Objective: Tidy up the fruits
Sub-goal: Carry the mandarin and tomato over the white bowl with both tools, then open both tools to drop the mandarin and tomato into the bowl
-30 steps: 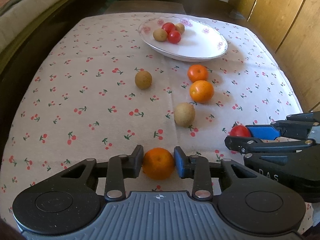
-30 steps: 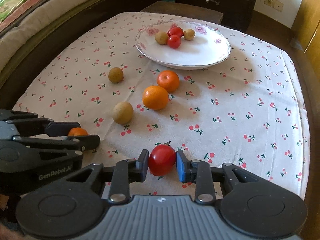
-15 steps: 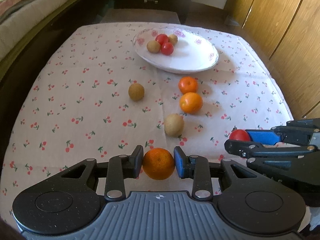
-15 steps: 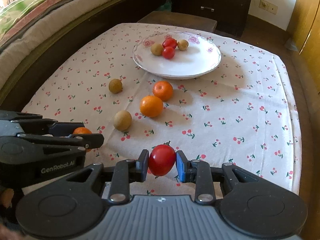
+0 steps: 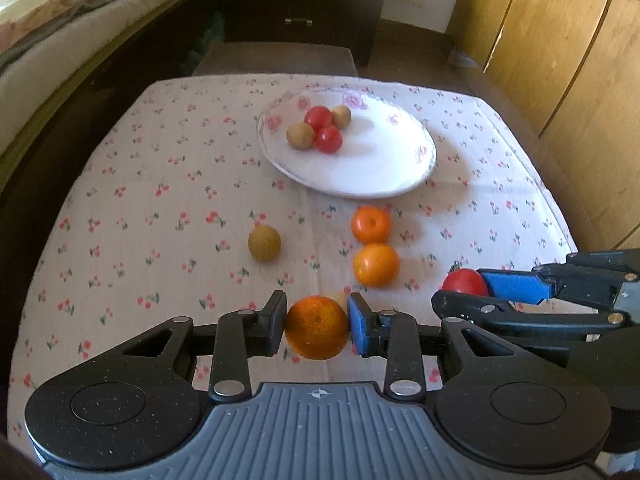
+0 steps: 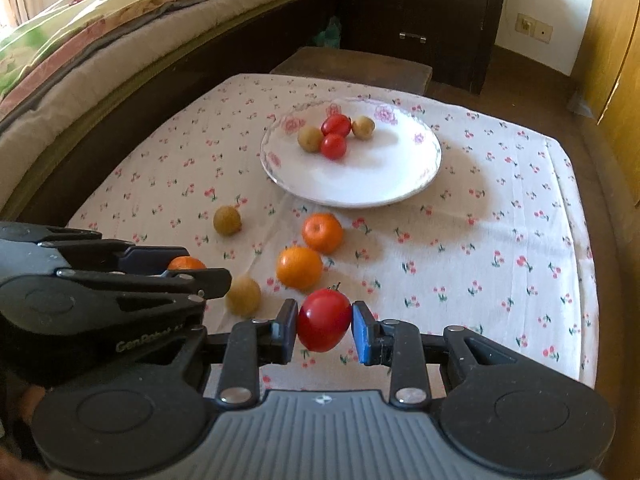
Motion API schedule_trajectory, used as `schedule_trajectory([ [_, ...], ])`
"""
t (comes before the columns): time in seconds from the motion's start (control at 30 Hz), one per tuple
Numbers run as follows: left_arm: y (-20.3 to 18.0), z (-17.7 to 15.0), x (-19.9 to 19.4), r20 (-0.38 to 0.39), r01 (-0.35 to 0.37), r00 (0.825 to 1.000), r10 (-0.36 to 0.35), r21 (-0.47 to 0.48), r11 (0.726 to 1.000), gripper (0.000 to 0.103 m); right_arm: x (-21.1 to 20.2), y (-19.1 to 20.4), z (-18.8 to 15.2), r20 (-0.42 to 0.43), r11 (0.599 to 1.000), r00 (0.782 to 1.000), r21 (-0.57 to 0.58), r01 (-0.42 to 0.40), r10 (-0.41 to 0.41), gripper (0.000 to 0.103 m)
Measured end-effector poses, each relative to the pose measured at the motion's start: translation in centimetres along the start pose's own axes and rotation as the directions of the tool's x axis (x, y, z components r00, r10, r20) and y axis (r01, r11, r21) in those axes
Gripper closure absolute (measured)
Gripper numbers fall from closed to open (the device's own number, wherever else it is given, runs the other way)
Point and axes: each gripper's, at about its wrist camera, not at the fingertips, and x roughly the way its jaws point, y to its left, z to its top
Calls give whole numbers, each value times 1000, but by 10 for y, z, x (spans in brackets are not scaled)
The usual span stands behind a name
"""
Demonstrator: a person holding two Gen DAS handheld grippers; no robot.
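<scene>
Tangerine (image 5: 317,328) in left tongs (image 5: 317,326) hides a brown fruit (image 6: 243,296).

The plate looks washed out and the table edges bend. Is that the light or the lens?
Both: in the left wrist view, sunlight bleaches the plate while the far tablecloth is blurred; in the right wrist view, the fisheye lens curves the bed and table edges.

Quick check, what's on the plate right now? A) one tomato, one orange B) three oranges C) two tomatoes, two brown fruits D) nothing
C: the plate holds two red tomatoes and two small brown fruits, clustered at its far left side; the oranges are all off it.
</scene>
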Motion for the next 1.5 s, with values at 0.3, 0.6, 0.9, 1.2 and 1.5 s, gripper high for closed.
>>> schedule_trajectory([
  [0.3, 4, 28, 11, 20, 1, 1000, 0, -13, 1000, 62, 10, -9, 27, 20, 1000, 1000, 20, 16, -17, 72],
  [0.6, 3, 52, 24, 32, 5, 999, -4, -15, 1000, 63, 21, -20, 50, 32, 998, 998, 25, 51, -51, 72],
  [0.9, 0, 74, 37, 42, 1, 999, -1, -9, 1000, 63, 32, -32, 72, 47, 997, 996, 26, 70, -71, 72],
  [1.2, 0, 91, 59, 27, -13, 1000, 13, -14, 1000, 63, 55, -43, 88, 39, 997, 996, 19, 75, -76, 72],
  [1.5, 5, 97, 73, 11, -11, 1000, 11, -37, 999, 63, 70, -47, 94, 33, 997, 997, 30, 70, -71, 72],
])
